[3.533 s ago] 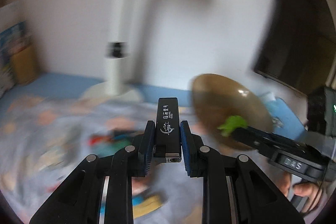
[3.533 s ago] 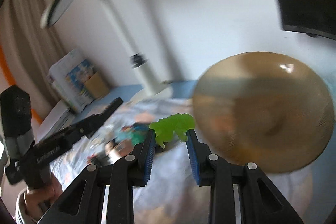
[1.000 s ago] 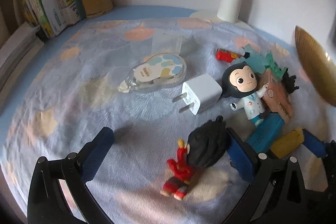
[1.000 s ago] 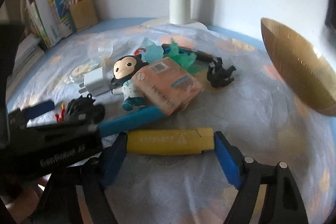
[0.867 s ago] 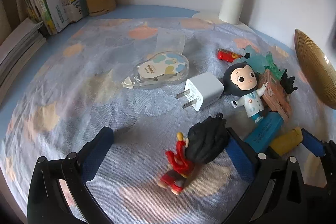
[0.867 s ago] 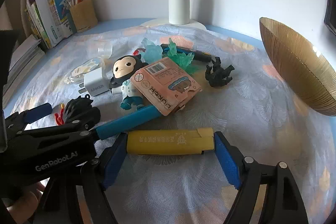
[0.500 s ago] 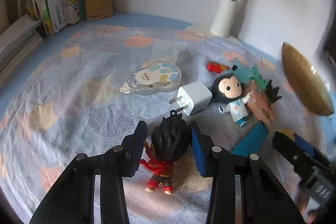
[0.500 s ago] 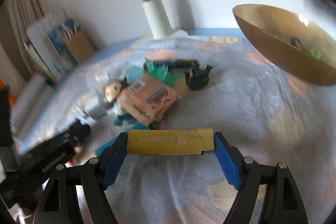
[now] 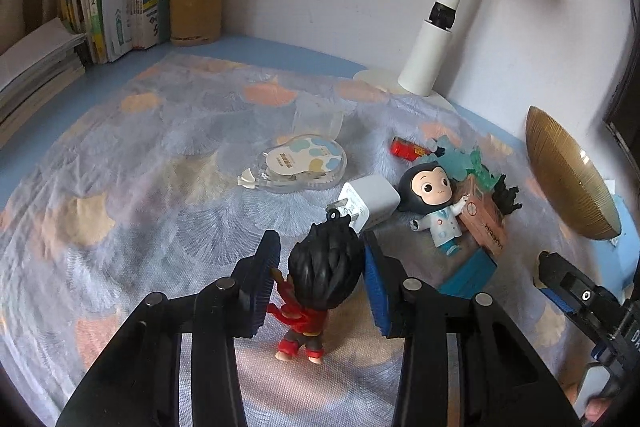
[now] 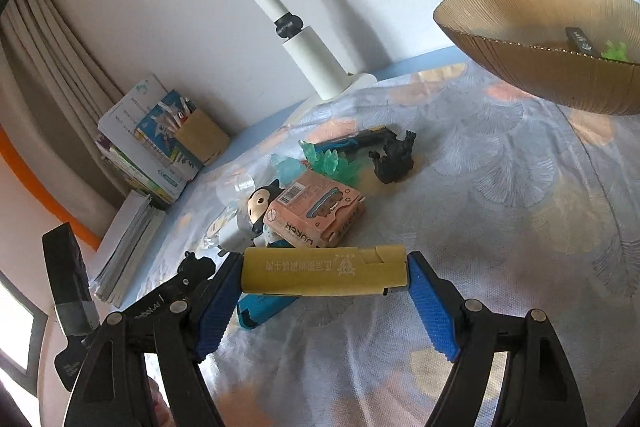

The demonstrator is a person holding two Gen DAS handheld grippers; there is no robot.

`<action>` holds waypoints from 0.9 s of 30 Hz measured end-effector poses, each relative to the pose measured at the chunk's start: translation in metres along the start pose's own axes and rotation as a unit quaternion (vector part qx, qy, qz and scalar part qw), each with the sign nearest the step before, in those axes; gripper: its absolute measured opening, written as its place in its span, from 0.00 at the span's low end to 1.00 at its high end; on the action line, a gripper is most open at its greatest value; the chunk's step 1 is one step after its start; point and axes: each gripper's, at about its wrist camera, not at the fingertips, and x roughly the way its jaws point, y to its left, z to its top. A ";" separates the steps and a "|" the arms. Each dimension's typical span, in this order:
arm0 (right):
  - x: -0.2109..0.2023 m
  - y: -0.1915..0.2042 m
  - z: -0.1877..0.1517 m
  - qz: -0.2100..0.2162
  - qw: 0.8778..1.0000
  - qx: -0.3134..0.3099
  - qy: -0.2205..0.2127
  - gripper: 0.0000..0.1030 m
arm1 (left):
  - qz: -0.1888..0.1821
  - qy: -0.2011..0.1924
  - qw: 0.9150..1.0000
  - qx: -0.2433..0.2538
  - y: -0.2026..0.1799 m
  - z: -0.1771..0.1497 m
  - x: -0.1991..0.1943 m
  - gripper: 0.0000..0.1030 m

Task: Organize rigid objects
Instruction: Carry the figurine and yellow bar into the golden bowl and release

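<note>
My left gripper (image 9: 320, 277) is shut on the head of a black-haired figurine in red clothes (image 9: 324, 267), which hangs upright just above the patterned cloth (image 9: 160, 187). Held crosswise by its two ends is a yellow bar with printed characters (image 10: 326, 271), with my right gripper (image 10: 326, 281) shut on it. The gold ribbed bowl (image 10: 560, 83) stands at the upper right, beyond the bar. A black stick (image 10: 580, 41) and a green figure (image 10: 614, 53) lie inside it. In the left wrist view the bowl (image 9: 568, 179) is at the far right.
On the cloth lie a white charger (image 9: 372, 205), a hooded doll (image 9: 434, 199), an orange box (image 10: 316, 215), a blue box (image 10: 264, 303), a black dinosaur (image 10: 394, 159), green crystals (image 10: 332, 163) and a correction tape (image 9: 296, 167). A white lamp (image 9: 428, 55), pen holder (image 9: 196, 9) and books line the wall.
The left jaws closed from wide open onto the figurine's head, and the figurine now hangs upright. The right gripper turned with the yellow bar, bringing the bowl's inside into view.
</note>
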 end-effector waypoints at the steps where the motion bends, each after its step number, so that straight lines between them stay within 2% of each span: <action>1: 0.000 0.000 0.000 0.001 1.000 0.002 -0.001 0.77 | 0.002 0.000 1.000 0.002 -0.001 0.000 0.000 0.36; 8: -0.001 -0.001 0.001 0.001 1.000 0.000 -0.002 0.77 | 0.015 -0.019 1.000 0.005 -0.005 -0.002 -0.008 0.36; 10: -0.007 -0.001 0.008 0.026 0.999 0.018 0.002 0.77 | 0.027 -0.018 0.999 0.016 -0.013 0.001 -0.011 0.36; 11: -0.012 -0.002 0.013 0.037 0.999 0.028 -0.002 0.77 | 0.022 -0.018 0.999 0.021 -0.020 0.005 -0.014 0.36; 13: -0.033 -0.003 0.034 0.056 0.997 0.038 -0.031 0.77 | -0.004 -0.037 0.999 0.033 -0.040 0.016 -0.026 0.35; 17: -0.059 -0.008 0.075 0.049 0.997 0.019 -0.054 0.77 | -0.042 -0.062 0.995 0.066 -0.085 0.039 -0.036 0.35; 22: -0.080 -0.030 0.118 0.022 0.996 0.019 -0.079 0.77 | -0.095 -0.061 0.988 0.104 -0.145 0.062 -0.021 0.35; 27: -0.089 -0.062 0.152 -0.015 0.996 0.022 -0.084 0.77 | -0.148 -0.048 0.983 0.092 -0.180 0.071 -0.001 0.35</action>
